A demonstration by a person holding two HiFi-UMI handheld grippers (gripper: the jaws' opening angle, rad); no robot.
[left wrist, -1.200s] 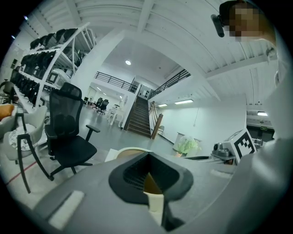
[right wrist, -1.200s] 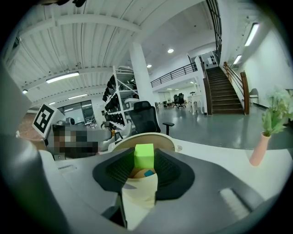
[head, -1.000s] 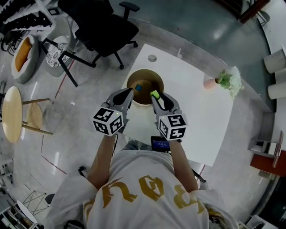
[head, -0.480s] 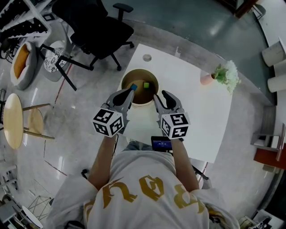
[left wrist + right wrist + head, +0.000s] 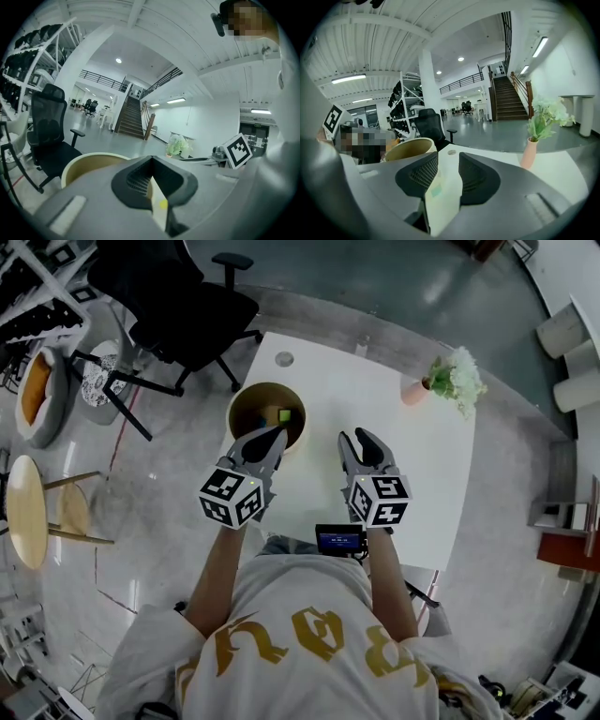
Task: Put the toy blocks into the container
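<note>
took the head view's top as 12 o'clock. found the container (image 5: 233, 409) at 10 o'clock on the white table (image 5: 417, 479), close to the table's left edge and near its far corner. spotted a green block (image 5: 284, 415) lying inside, toward the 3 o'clock wall; could not make out the rest of the dark interior. held the left gripper (image 5: 274, 435) with its tip over the container's 6 o'clock rim, jaws together at the tips, nothing clamped. held the right gripper (image 5: 360, 439) over bare tabletop at 4 o'clock of the container, clear of its rim, jaws apart after just closing a little, nothing between them. had open white surface from 1 to 4 o'clock of the right gripper, bounded by a pink vase of flowers (image 5: 413, 392) near the far edge at 1 o'clock. noted a small dark screen (image 5: 339, 540) at the near edge at 6 o'clock, and a black office chair (image 5: 178, 296) on the floor off the table at 11 o'clock.
</note>
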